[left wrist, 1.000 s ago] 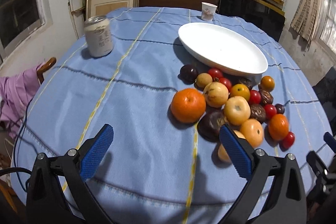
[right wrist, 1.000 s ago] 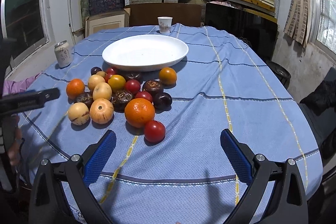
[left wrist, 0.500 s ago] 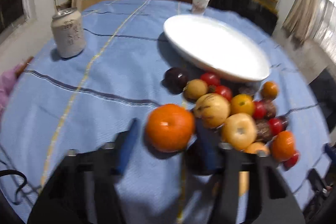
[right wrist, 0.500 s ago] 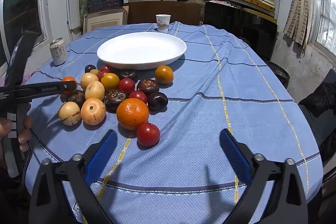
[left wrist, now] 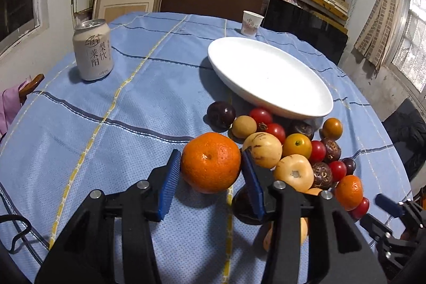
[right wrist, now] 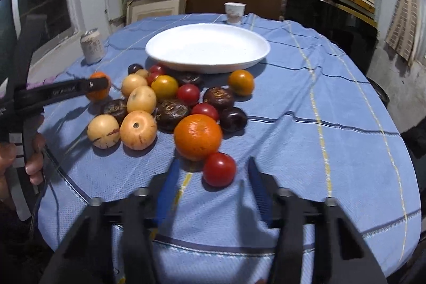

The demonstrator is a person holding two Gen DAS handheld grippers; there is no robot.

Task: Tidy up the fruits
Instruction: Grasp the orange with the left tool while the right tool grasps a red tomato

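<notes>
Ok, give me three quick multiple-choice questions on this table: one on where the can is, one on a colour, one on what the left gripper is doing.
1. Seen from the left wrist, the can stands
A. on the plate
B. left of the plate
C. right of the plate

2. The plate is
A. green
B. black
C. white

3. The left gripper is
A. shut on the orange
B. wide open over the plate
C. shut on nothing

Answers:
1 B, the can stands on the cloth, apart from the plate.
2 C, it is plain white and holds nothing.
3 A, its jaws have just been closing and both blue pads now press the orange's sides.
</notes>
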